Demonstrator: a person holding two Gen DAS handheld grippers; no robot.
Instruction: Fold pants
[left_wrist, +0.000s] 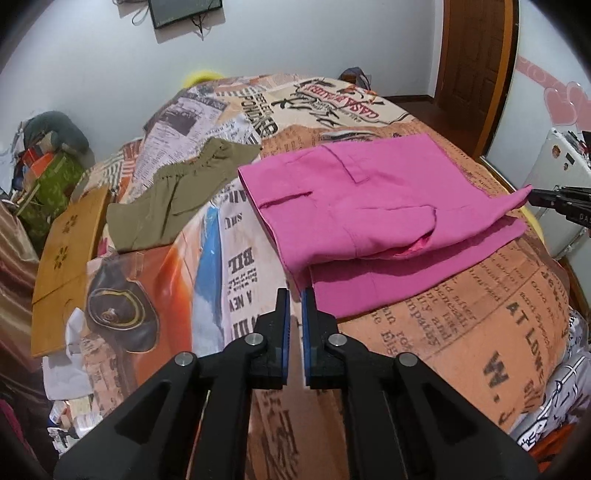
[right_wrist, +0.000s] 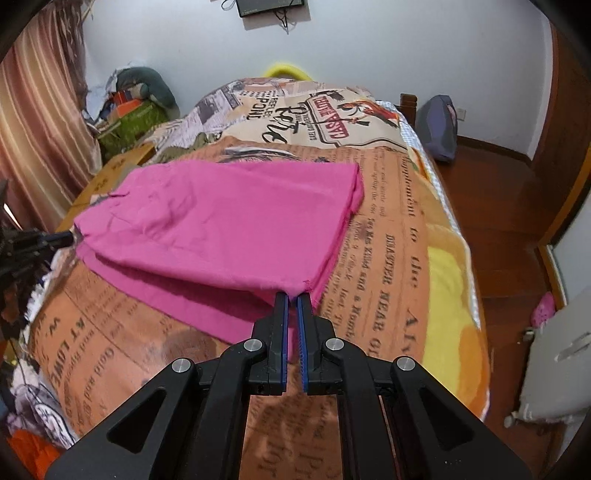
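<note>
Pink pants (left_wrist: 373, 206) lie mid-frame on the bed (left_wrist: 480, 314), long axis left-right, both tongs nearly closed and pinching near-edge corners: left tongs (left_wrist: 295, 295) on left corner, right tongs (right_wrist: 291, 295) on right, equally near.

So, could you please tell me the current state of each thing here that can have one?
Pink pants: folded over, top layer raised at two corners, on the bed.
Left gripper: jaws shut on the pants' near-left corner.
Right gripper: jaws shut on the pants' near-right corner.
Olive garment: lying loosely beside the pants, untouched.
Bedspread: spread over the bed.
</note>
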